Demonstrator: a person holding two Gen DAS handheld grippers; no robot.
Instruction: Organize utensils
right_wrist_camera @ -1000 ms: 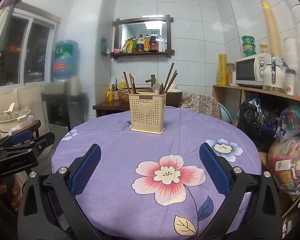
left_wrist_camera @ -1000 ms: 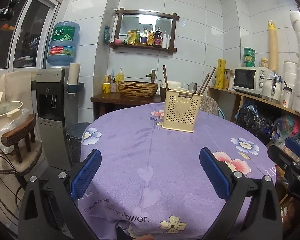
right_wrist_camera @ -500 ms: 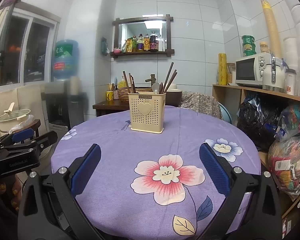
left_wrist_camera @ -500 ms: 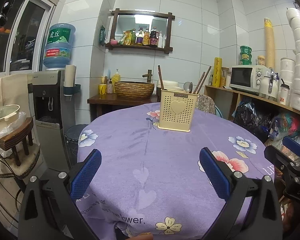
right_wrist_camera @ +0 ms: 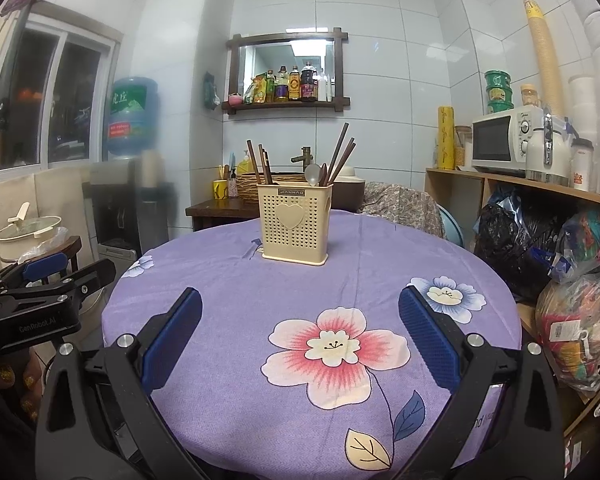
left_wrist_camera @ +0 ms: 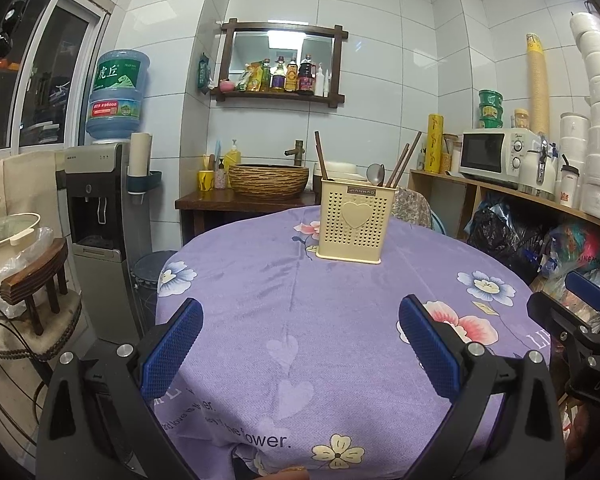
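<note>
A cream perforated utensil holder (left_wrist_camera: 353,224) with a heart on its front stands upright at the far side of the round table (left_wrist_camera: 260,300) with a purple flowered cloth. It also shows in the right wrist view (right_wrist_camera: 295,224). Dark wooden chopsticks (right_wrist_camera: 340,152) and a metal spoon (right_wrist_camera: 312,172) stand in it. My left gripper (left_wrist_camera: 300,344) is open and empty near the table's front edge. My right gripper (right_wrist_camera: 300,336) is open and empty, also at the near edge. No loose utensils lie on the cloth.
A water dispenser (left_wrist_camera: 100,216) and a wooden stool (left_wrist_camera: 36,276) stand left of the table. A shelf with a microwave (left_wrist_camera: 496,154) and bags (right_wrist_camera: 580,312) is on the right. A woven basin (left_wrist_camera: 269,180) sits on a dark side table behind.
Both grippers have stayed open. The left view has shifted slightly, with the holder sitting a bit lower and more central; the right view is almost unchanged.
</note>
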